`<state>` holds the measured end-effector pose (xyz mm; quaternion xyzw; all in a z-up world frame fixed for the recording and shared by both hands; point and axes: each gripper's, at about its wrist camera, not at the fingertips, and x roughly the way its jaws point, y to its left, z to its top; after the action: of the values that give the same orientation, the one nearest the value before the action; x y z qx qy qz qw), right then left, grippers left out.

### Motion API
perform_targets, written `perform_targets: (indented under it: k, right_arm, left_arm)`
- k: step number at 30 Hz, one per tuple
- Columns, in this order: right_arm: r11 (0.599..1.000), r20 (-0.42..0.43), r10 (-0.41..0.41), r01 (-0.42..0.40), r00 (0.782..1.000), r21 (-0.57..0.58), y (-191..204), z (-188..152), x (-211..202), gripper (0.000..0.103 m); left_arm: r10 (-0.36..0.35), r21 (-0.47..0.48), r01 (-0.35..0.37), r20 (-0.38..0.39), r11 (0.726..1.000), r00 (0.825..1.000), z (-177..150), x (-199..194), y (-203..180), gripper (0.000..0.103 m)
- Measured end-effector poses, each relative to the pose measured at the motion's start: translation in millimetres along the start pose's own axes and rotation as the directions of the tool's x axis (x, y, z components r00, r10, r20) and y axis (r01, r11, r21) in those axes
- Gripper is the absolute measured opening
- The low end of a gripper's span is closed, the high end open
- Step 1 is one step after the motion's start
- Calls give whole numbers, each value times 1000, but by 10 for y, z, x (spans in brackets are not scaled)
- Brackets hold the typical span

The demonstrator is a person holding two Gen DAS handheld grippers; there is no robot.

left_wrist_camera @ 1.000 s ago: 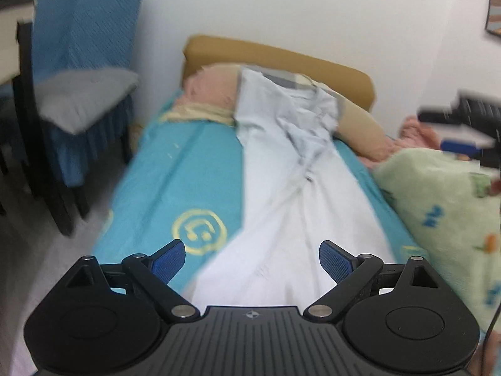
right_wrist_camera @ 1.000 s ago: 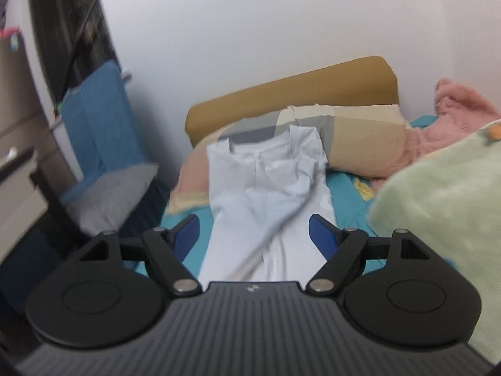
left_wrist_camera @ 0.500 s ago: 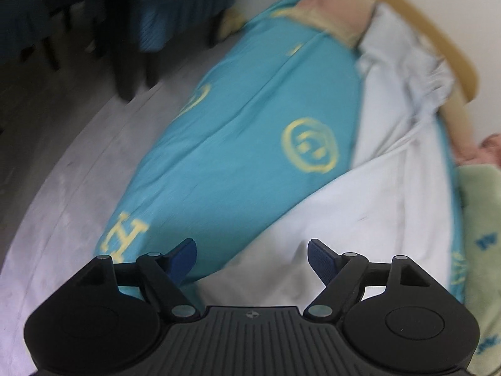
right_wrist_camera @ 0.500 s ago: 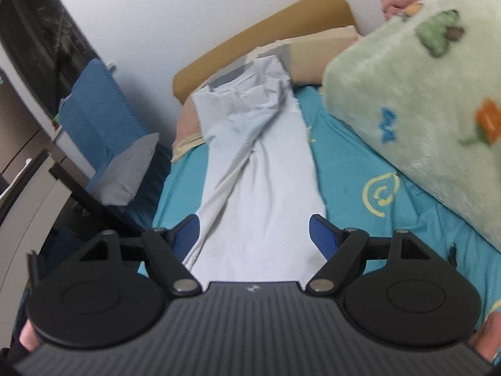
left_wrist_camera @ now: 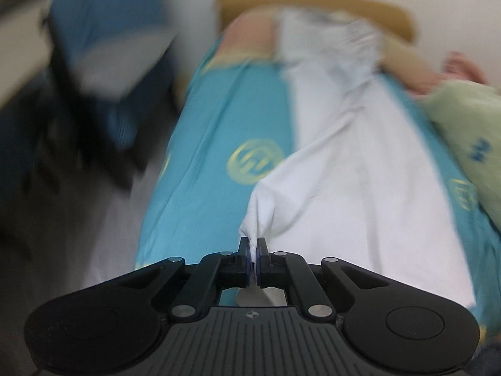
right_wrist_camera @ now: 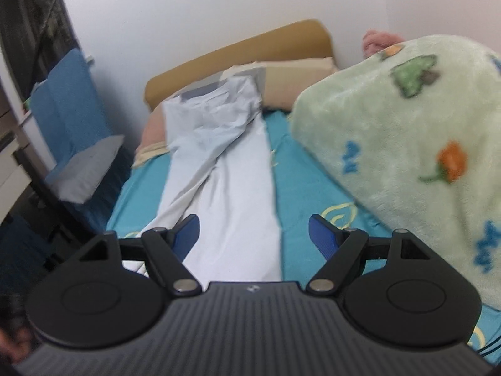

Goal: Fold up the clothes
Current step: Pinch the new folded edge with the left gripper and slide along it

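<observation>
The jaws of the left gripper (left_wrist_camera: 252,250) are pinching shut on the near left corner of the white garment (left_wrist_camera: 360,188), and a small peak of cloth is bunching up just beyond them. The jaws of the right gripper (right_wrist_camera: 253,233) are standing wide open with nothing between them, hovering over the near right edge of the same garment (right_wrist_camera: 238,206). The garment is lying lengthwise along the bed (left_wrist_camera: 219,144) on the teal sheet, its far end reaching the pillow (right_wrist_camera: 300,75), with the green blanket (right_wrist_camera: 407,131) heaped just beside it on the right. To do this step well, the right gripper is probably needing a matching corner grip before any lifting, so the hem is rising level. The blanket is sitting near enough to snag the cloth.
</observation>
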<state>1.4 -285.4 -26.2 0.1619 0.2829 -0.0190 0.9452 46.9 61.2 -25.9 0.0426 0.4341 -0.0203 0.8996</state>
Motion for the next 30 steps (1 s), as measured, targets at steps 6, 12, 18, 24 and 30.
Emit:
perform_targets:
  k: [6, 12, 18, 24, 30]
  right_arm:
    - [999, 50, -21, 19, 999, 39, -113, 77, -50, 78]
    - [997, 57, 11, -15, 998, 69, -168, 97, -88, 78]
    - [992, 44, 42, -47, 998, 113, -245, 99, -81, 78]
    - [983, 42, 79, -85, 996, 163, -319, 88, -54, 78]
    - [969, 71, 120, -133, 990, 210, -371, 76, -37, 79]
  left_arm:
    - [-151, 264, 112, 133, 958, 980, -267, -571, -845, 3]
    - [-205, 369, 197, -19, 908, 979, -491, -248, -1411, 3]
    - [-206, 343, 232, -112, 910, 972, -574, 52, -1392, 16]
    - [-242, 271, 243, -39, 931, 970, -292, -27, -1284, 65]
    - [-196, 186, 173, 113, 967, 974, 148, -15, -1130, 80]
